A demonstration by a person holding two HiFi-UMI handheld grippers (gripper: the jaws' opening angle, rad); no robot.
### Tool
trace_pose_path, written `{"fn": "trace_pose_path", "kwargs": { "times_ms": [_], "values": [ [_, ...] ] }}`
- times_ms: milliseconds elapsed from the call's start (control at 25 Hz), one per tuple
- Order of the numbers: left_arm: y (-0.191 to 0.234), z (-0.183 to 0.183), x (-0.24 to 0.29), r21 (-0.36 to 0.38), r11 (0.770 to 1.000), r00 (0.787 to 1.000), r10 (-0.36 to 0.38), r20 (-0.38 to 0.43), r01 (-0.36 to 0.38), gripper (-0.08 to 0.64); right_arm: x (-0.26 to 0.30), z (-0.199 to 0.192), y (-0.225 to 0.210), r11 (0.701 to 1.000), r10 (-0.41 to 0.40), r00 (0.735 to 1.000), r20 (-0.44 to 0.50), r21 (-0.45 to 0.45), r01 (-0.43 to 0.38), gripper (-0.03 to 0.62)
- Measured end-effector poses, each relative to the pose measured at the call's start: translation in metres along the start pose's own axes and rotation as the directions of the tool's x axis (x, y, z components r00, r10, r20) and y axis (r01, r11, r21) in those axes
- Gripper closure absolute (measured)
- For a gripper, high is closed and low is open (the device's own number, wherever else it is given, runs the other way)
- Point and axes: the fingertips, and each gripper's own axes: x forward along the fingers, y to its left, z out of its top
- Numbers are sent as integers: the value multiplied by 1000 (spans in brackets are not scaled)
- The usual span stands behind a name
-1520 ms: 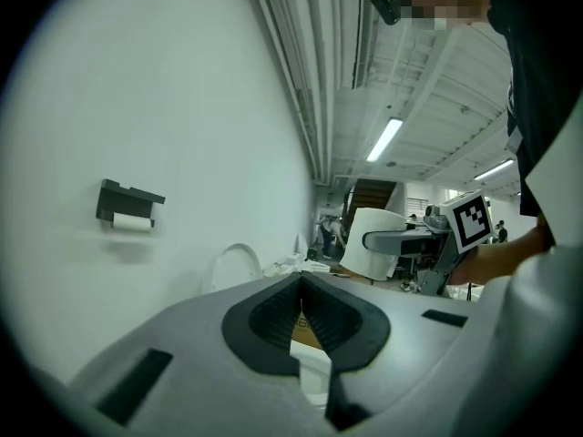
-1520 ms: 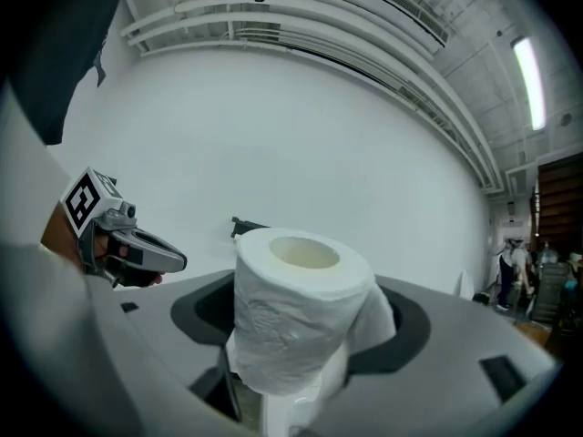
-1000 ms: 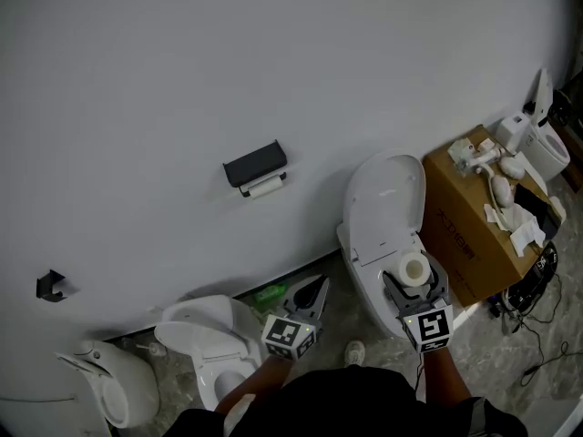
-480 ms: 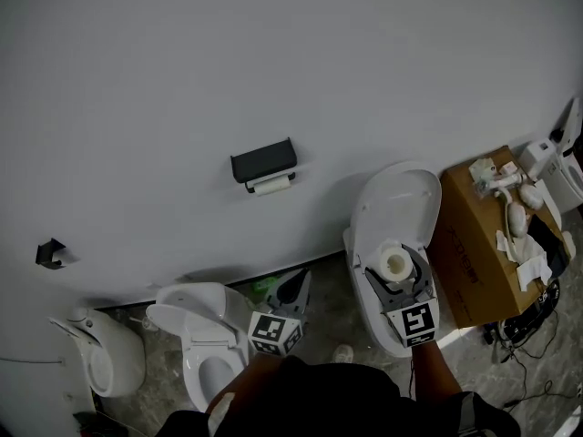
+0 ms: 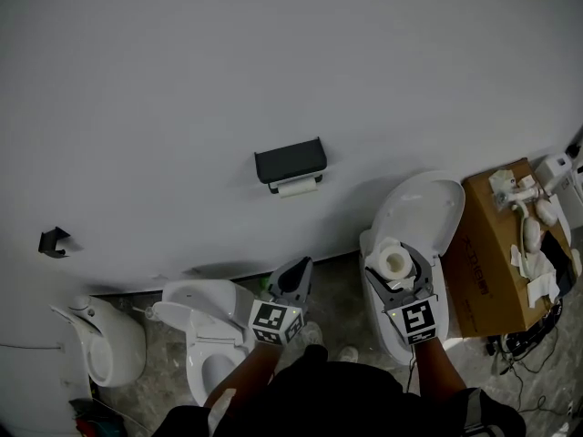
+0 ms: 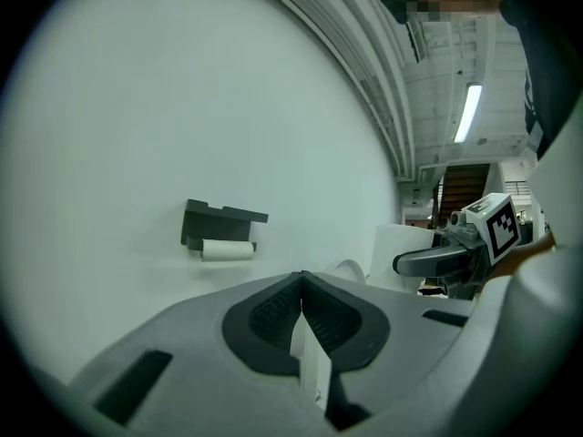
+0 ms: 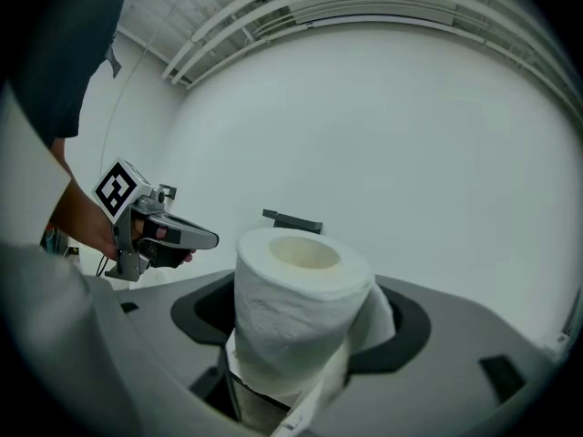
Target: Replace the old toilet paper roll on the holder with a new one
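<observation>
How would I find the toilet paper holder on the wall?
Look at the big white wall. About midway along it hangs a dark holder with a thin white roll tucked under it. The only other dark thing there, a small bracket far to the left, has no roll.

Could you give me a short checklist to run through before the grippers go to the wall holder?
1. The new roll held by the right gripper: ok, the jaws are closed on it and the roll stands upright.
2. The holder cleared of the old roll: not ok, the old roll is on it.
3. The left gripper ready to take the old roll: not ok, its jaws are shut.
4. Way to the holder unblocked: ok, both gripper views show it ahead on the bare wall.
5. How the old roll comes off the holder: cannot tell.
</observation>
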Motion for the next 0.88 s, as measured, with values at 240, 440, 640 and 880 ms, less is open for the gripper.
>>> {"fn": "trace_pose_path", "kwargs": {
  "times_ms": [240,440,640,880],
  "values": [
    [37,5,13,-33,999,1000,-27,-2,27,554,56,15,4,999,34,999,-17,-39,-35,262],
    [66,18,24,-11,998,998,-63,8,63,555,97,23,-1,998,14,1000,-13,55,-13,262],
    [97,30,34,22,998,998,-55,30,55,554,125,27,-1,999,6,999,-38,37,-5,262],
    [106,34,50,222,975,1000,-27,-15,30,554,138,28,-8,998,-20,999,-50,63,23,262]
  ]
}}
